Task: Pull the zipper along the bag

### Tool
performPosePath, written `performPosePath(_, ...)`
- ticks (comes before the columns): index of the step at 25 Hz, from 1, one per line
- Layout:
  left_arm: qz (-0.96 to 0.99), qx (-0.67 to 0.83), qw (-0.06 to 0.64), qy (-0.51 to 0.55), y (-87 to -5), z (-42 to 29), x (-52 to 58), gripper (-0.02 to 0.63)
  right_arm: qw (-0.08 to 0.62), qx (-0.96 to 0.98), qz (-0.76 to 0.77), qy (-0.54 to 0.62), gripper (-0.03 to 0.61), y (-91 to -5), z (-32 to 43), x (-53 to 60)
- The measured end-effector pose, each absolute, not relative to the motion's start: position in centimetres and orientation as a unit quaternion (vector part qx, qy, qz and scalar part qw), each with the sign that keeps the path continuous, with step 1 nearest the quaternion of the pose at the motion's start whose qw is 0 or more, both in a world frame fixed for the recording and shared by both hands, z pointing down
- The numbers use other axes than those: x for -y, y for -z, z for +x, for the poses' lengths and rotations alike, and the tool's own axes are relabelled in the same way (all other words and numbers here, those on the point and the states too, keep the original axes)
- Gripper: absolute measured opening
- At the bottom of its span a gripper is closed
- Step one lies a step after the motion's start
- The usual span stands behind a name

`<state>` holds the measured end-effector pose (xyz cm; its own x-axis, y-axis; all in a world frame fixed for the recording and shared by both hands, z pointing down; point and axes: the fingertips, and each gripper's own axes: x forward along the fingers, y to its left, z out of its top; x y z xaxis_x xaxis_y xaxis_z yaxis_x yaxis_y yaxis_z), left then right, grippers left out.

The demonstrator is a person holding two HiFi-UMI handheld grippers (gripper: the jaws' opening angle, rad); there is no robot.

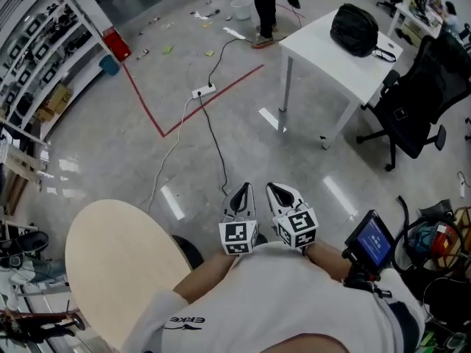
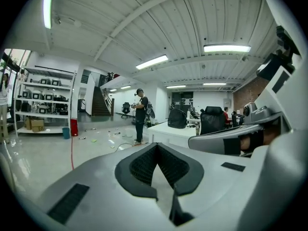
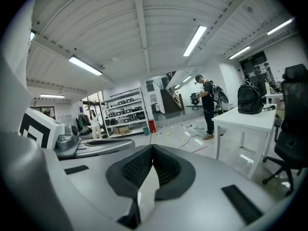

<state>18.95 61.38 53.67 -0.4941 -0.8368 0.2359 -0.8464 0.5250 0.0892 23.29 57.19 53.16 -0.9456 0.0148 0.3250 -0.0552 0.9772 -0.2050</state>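
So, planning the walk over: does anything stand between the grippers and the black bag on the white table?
Nothing visible does. Bare floor lies between the left gripper, the right gripper and the table holding the bag; a cable lies on the floor left of that path.
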Motion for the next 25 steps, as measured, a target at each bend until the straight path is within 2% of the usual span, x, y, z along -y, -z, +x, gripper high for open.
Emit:
performPosePath(11,0.449,0.884,0.131,-0.014,-54.5,6.6,-66.5,0.003,0.168,0.981,-0.026,-0.093,0.005,-53.2,10.8,-61.9)
performPosePath(25,0.452,0.881,0.140,-0.001,-55.0,1.5,-63.3,0.003,0.173,0.981,-0.019,-0.087,0.005,-53.4,5.2,-58.6)
